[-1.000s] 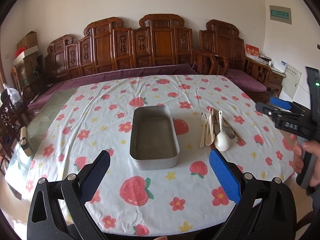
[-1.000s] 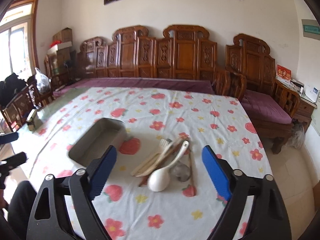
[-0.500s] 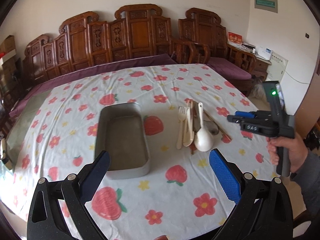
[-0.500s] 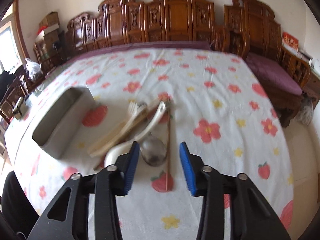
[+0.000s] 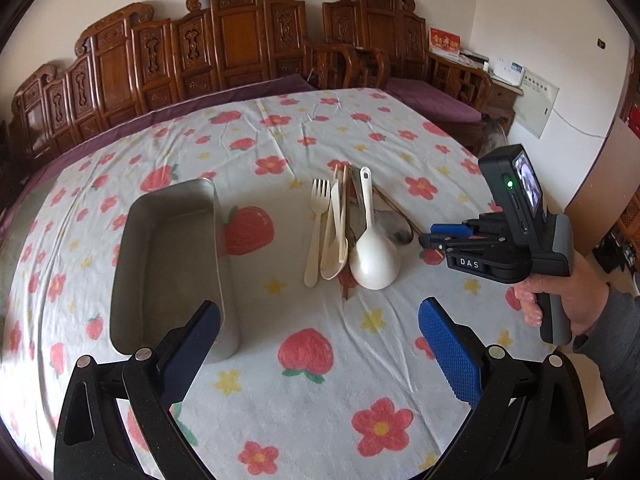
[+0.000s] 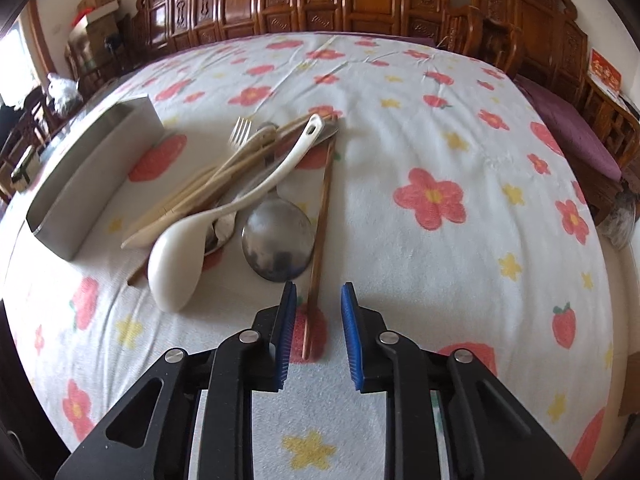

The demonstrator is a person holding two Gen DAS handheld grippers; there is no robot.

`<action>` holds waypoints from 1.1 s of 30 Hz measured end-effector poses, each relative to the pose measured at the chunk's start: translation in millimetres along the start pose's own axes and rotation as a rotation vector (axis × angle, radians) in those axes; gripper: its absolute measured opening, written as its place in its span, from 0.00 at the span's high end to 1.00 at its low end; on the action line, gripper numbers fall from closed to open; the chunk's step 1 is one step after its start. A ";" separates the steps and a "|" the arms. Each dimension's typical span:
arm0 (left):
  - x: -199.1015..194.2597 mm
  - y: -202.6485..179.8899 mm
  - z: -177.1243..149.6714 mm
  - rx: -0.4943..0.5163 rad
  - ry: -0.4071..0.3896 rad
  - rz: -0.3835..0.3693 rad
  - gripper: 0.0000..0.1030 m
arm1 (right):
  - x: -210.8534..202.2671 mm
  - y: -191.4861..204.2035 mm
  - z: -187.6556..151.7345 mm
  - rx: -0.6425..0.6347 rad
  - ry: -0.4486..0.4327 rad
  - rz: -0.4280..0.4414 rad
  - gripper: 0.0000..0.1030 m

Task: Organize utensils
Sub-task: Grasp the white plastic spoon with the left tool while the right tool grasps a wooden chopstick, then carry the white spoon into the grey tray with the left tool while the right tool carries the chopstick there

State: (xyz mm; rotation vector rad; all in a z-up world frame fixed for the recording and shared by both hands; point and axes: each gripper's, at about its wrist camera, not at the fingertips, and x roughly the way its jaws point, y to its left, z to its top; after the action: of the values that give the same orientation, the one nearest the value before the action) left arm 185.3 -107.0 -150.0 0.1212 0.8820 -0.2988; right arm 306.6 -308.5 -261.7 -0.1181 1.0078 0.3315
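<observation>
While its jaws have just been closing, the right gripper [image 6: 319, 312] straddles a thin wooden chopstick [image 6: 318, 248], pads not touching, beside the round steel ladle [image 6: 278, 246] mid-tablecloth [image 6: 400, 128]; left gripper [image 5: 319, 334] gapes wide, empty.

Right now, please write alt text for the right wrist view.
The right gripper, jaws just narrowed, straddles the near end of brown chopsticks without touching. Beyond lie a metal spoon, white ladle and metal tray.

A table covered by a white cloth printed with red flowers and strawberries [image 5: 304, 360] holds an empty rectangular metal tray [image 5: 168, 256]. Beside it lies a heap of utensils: cream plastic fork [image 5: 318, 232], white ladle [image 6: 180, 248], steel spoon [image 6: 278, 244], wooden chopsticks [image 6: 320, 236].
</observation>
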 end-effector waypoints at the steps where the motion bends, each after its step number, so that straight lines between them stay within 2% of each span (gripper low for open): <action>1: 3.3 -1.3 0.3 0.004 0.007 0.006 0.07 | 0.5 0.3 1.1 -0.012 0.003 -0.008 0.78; 6: 18.8 -11.2 5.4 0.022 0.034 0.004 0.09 | 0.2 -9.2 3.7 -0.034 0.030 -0.049 0.95; 14: 58.1 -34.4 24.0 0.062 0.095 -0.034 0.24 | -6.2 -38.7 2.4 0.046 0.047 -0.033 0.95; 19: 92.6 -47.8 38.9 0.093 0.144 -0.059 0.45 | -9.4 -49.1 2.5 0.087 0.039 -0.002 0.95; 26: 134.3 -54.2 67.8 0.075 0.210 -0.079 0.64 | -4.4 -54.7 -0.9 0.101 0.041 0.023 0.95; 28: 144.5 -54.6 72.4 0.071 0.234 -0.090 0.74 | -4.8 -55.3 -1.4 0.104 0.038 0.029 0.95; 33: 164.5 -55.9 78.1 0.083 0.289 -0.048 0.76 | -5.1 -56.2 -0.6 0.105 0.037 0.036 0.95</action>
State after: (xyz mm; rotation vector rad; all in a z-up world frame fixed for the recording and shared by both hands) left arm 324.3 -211.9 -227.0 0.2240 1.1605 -0.3683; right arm 322.0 -362.8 -260.8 -0.0116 1.0625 0.3096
